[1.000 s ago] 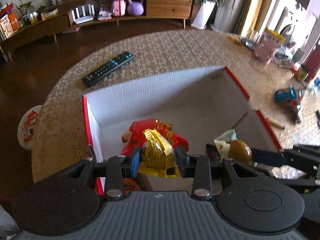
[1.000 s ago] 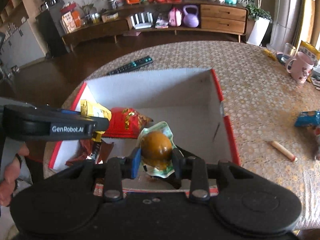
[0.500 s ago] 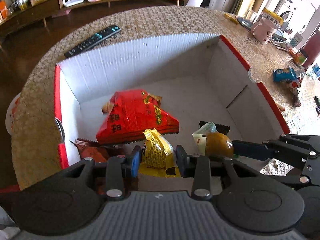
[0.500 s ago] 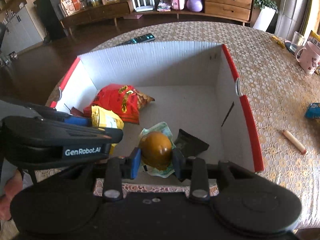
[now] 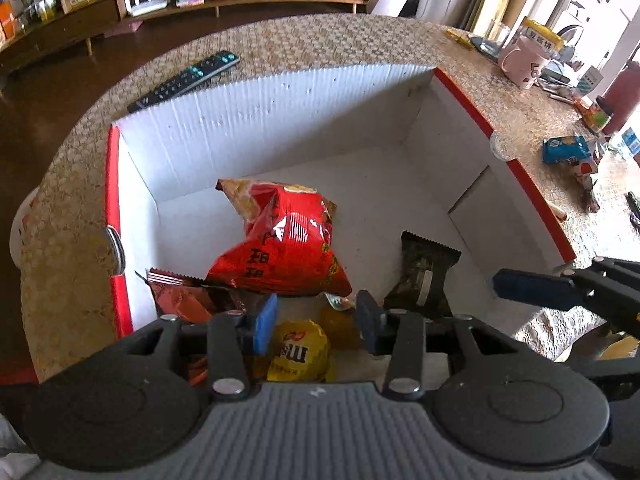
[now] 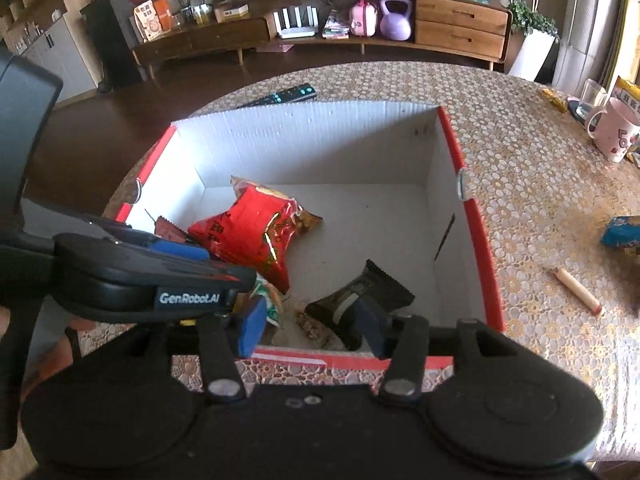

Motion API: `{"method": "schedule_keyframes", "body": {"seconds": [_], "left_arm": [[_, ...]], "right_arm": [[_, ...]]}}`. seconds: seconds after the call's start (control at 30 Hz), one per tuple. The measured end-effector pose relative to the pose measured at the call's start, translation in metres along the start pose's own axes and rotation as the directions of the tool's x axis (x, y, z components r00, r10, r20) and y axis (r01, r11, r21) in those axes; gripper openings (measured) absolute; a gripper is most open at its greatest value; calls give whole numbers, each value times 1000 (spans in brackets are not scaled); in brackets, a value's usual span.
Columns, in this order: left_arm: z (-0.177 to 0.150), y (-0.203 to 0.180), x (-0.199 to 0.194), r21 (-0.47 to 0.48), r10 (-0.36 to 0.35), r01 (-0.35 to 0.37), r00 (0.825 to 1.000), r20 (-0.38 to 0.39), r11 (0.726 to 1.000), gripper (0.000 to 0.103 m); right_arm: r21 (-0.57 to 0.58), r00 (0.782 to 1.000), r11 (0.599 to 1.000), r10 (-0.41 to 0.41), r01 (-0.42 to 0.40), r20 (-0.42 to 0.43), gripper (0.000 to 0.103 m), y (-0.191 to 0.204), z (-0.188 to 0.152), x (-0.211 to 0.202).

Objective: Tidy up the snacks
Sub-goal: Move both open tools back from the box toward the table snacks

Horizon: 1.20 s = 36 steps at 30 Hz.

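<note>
A white cardboard box with red rims sits on the table. Inside lie a red chip bag, a dark packet and a brown wrapper. My left gripper hangs over the box's near side, jaws opening. The yellow packet lies loose below its pads. My right gripper is also opening, nothing pressed between its pads. The green-wrapped brown egg snack lies in the box, partly hidden by the left gripper.
A black remote control lies beyond the box. A pink mug, a blue packet and a sausage stick are on the lace-covered table to the right. A low wooden sideboard stands in the background.
Both grippers sank lower over the box and spread their jaws. The yellow packet left the left pads and the egg snack left the right pads; both now lie in the box.
</note>
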<state>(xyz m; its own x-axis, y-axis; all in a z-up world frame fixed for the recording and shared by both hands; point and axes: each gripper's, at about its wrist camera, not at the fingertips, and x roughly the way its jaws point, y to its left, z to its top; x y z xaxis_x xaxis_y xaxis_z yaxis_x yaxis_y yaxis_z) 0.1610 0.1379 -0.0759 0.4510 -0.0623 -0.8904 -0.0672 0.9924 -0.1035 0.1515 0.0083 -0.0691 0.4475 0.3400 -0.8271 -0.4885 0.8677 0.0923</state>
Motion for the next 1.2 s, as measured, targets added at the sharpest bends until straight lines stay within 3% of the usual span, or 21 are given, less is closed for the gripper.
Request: {"method": "schedule_keyframes", "body": {"seconds": [0.17, 0.27, 0.4, 0.87, 1.2], "left_arm": [[-1, 0, -14, -4, -4, 5, 999, 37, 1000, 61], [-1, -3, -22, 1, -7, 7, 998, 57, 1000, 62], [-1, -6, -33, -5, -15, 16, 996, 84, 1000, 70], [-5, -39, -63, 45, -38, 30, 983, 181, 999, 78], [0, -85, -69, 84, -79, 61, 972, 222, 995, 82]], "right_arm": [[13, 1000, 1000, 6, -7, 25, 64, -4, -4, -11], [19, 999, 1000, 15, -15, 38, 65, -6, -6, -19], [25, 998, 999, 18, -20, 55, 77, -8, -9, -28], [50, 989, 998, 24, -31, 148, 101, -30, -20, -73], [76, 982, 997, -31, 17, 188, 103, -72, -37, -102]]}}
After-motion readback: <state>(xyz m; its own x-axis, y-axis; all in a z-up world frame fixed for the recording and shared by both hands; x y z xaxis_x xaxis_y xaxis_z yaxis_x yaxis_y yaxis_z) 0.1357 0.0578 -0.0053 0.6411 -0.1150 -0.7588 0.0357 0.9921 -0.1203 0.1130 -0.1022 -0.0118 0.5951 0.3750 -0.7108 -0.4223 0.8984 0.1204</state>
